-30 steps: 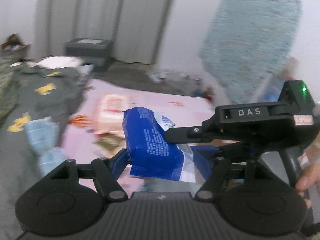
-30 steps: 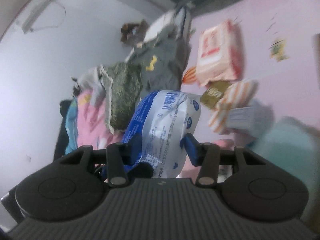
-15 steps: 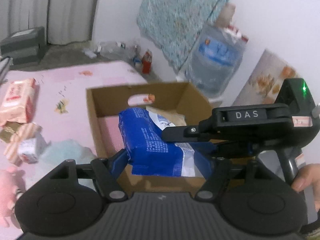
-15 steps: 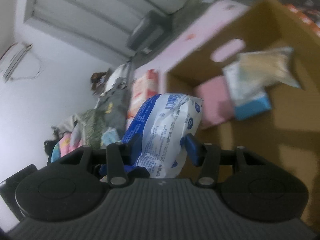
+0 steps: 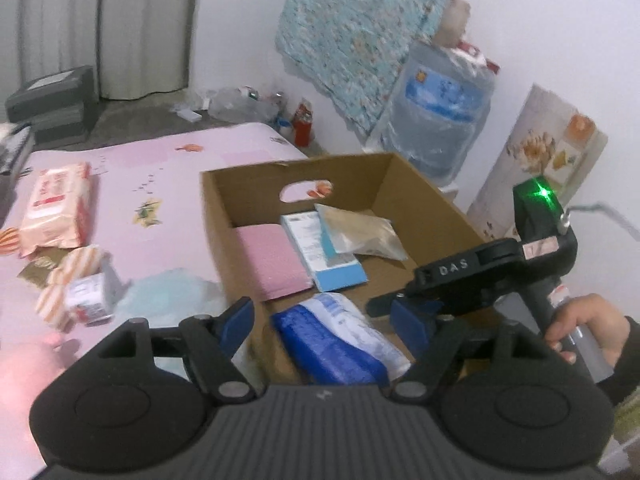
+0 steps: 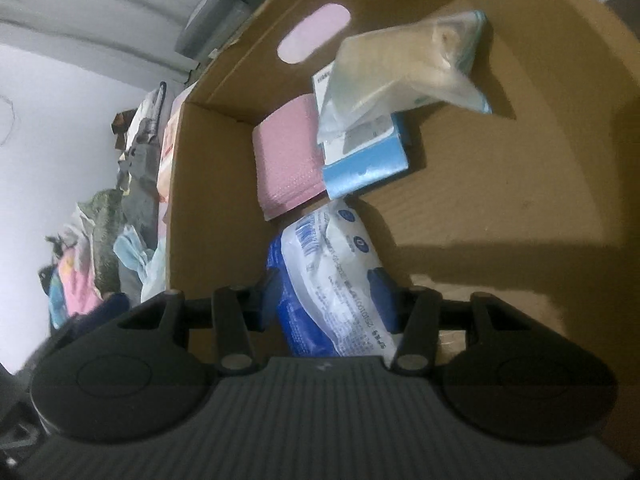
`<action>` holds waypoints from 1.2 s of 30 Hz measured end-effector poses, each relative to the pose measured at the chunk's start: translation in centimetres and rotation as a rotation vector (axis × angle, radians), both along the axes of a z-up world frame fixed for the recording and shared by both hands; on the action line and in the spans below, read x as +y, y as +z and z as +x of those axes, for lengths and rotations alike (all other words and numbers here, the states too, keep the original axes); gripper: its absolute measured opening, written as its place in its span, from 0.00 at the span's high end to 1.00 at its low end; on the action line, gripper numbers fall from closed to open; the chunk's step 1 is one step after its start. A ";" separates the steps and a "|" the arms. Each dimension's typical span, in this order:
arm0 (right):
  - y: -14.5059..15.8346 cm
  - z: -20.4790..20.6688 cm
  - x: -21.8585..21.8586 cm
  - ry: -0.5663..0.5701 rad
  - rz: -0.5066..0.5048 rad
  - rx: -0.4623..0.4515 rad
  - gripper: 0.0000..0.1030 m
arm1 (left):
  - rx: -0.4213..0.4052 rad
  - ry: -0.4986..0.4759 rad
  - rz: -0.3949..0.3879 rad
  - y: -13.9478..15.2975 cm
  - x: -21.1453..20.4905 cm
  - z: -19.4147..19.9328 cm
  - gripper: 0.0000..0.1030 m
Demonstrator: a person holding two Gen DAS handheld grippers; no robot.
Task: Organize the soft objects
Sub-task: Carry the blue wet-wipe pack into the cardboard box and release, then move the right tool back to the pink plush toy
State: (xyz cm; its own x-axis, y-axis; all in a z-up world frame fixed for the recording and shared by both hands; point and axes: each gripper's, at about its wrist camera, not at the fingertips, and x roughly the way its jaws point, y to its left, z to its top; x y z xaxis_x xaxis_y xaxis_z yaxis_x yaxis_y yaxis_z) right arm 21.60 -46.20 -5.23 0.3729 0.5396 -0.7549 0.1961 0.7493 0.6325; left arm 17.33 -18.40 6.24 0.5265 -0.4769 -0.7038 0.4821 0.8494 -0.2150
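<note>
Blue-and-white soft pack (image 5: 340,340) lies low in the cardboard box (image 5: 420,200), its near end cut off behind the left gripper (image 5: 324,320). That gripper's jaws have just been opening; they stand spread, clear of the pack between them. The right gripper (image 5: 408,316) shows only partly, a hand (image 5: 584,328) on its handle. Inside the box: a pink pad (image 5: 272,264), a light-blue packet (image 5: 320,252) and a clear beige pouch (image 5: 360,232). Outside, packets on the pink sheet (image 5: 160,168) are too blurred to name.

From the right wrist, the right gripper (image 6: 328,296) pinches the pack (image 6: 328,272), whose lower end is hidden behind the gripper body. The beige pouch (image 6: 408,64) rests on the blue packet (image 6: 364,152), beside the pink pad (image 6: 284,160).
</note>
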 end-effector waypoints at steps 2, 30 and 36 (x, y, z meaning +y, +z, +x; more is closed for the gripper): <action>0.0 0.2 0.4 0.015 -0.042 0.004 0.52 | 0.001 0.026 -0.024 0.3 1.6 -0.4 0.25; 4.2 1.6 5.3 0.007 -0.180 -0.113 0.37 | -0.022 0.523 0.003 -2.2 20.0 -2.8 0.25; 9.6 2.5 8.3 0.044 -0.105 -0.250 0.36 | -0.069 0.511 0.046 -2.3 20.4 -2.1 0.25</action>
State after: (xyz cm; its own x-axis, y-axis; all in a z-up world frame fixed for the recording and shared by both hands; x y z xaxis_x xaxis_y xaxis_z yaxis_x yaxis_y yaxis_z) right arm 24.09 -37.93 4.41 0.5323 0.4834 -0.6949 0.0092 0.8176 0.5758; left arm 15.19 2.00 3.96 0.7304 -0.1155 -0.6732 0.0145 0.9880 -0.1538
